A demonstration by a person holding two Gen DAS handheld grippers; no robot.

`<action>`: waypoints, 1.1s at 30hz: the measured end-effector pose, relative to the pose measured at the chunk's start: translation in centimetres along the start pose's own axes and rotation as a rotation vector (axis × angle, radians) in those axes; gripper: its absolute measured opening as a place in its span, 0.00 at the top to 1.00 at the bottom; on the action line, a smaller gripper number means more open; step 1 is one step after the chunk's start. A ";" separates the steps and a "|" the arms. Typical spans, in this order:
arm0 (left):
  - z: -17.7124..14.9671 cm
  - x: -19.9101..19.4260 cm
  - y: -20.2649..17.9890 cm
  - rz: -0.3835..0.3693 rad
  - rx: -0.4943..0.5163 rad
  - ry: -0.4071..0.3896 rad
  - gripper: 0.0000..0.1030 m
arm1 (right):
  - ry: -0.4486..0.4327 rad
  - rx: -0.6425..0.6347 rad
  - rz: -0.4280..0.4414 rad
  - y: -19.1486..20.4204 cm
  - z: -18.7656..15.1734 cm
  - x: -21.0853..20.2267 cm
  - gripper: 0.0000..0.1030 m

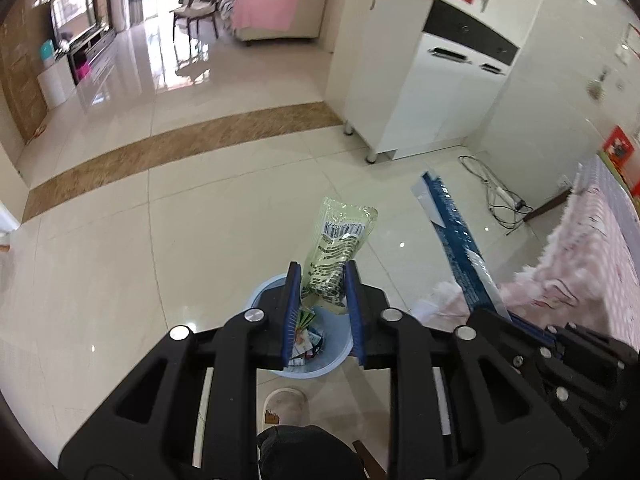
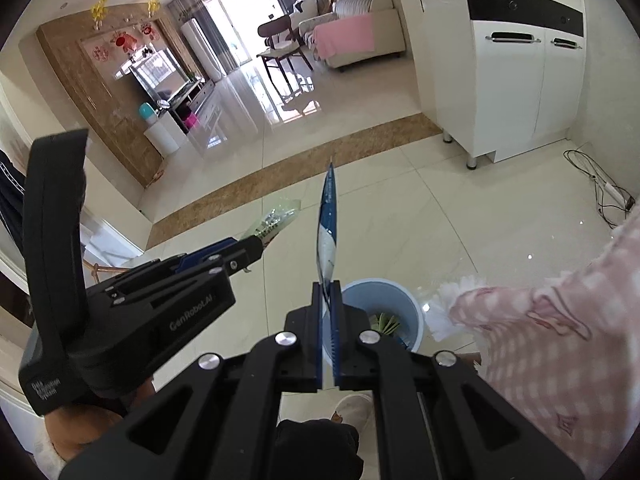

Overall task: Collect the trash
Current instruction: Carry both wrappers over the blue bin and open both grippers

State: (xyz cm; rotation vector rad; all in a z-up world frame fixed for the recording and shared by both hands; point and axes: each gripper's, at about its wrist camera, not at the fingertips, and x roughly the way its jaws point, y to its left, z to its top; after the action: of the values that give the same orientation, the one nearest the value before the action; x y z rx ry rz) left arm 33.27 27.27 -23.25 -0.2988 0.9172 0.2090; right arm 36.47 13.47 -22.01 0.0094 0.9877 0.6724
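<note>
My left gripper (image 1: 323, 276) is shut on a pale green plastic wrapper (image 1: 340, 248) with black print, held right above a light blue trash bin (image 1: 316, 368) that has several scraps in it. My right gripper (image 2: 330, 292) is shut on a flat blue and white wrapper (image 2: 328, 220), seen edge-on, beside and above the same bin (image 2: 404, 304). In the left wrist view the blue wrapper (image 1: 452, 224) stretches up to the right. In the right wrist view the left gripper (image 2: 256, 246) with the green wrapper (image 2: 276, 216) is at the left.
A white cabinet (image 1: 432, 88) on metal legs stands ahead to the right, with cables and a power strip (image 1: 504, 196) on the floor by it. My slipper (image 1: 286, 406) is just behind the bin. A pink fluffy sleeve (image 2: 552, 344) is at the right. A sofa and chair (image 1: 196, 8) stand far back.
</note>
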 end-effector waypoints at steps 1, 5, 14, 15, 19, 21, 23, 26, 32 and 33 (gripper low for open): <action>0.4 0.7 0.4 0.007 -0.022 0.017 0.68 | 0.004 0.000 0.000 0.2 -0.1 0.3 0.96; 0.6 1.4 1.2 0.016 -0.050 0.011 0.41 | 0.023 0.003 -0.005 0.4 0.7 2.3 0.96; 0.3 1.9 1.6 0.052 -0.048 0.020 0.41 | 0.053 0.000 -0.002 0.7 0.7 4.4 0.96; 0.2 1.9 1.6 0.054 -0.049 0.020 0.40 | 0.054 -0.002 -0.002 0.8 0.6 4.4 0.96; 0.1 1.4 1.8 0.060 -0.054 0.007 0.39 | 0.056 -0.008 0.002 0.8 0.8 4.8 0.96; 0.2 1.2 1.8 0.067 -0.057 0.001 0.37 | 0.054 -0.010 0.003 0.5 1.0 4.7 0.96; 0.1 1.0 2.0 0.073 -0.062 -0.007 0.36 | 0.050 -0.013 0.002 0.7 1.0 4.5 0.96; 0.2 0.6 2.5 0.092 -0.074 -0.024 0.33 | 0.038 -0.025 -0.013 1.1 1.2 4.7 0.96; 0.4 -0.1 3.7 0.113 -0.110 -0.051 0.30 | -0.008 -0.059 -0.048 1.6 1.3 5.2 0.91; 0.4 -0.3 3.8 0.116 -0.114 -0.054 0.30 | -0.001 -0.064 -0.061 1.6 1.2 5.5 0.77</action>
State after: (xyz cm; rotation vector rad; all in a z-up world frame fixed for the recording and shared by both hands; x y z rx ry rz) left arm 32.24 31.00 -23.46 -0.3437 0.8716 0.3754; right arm 38.63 18.02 -25.05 -0.0763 0.9616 0.6471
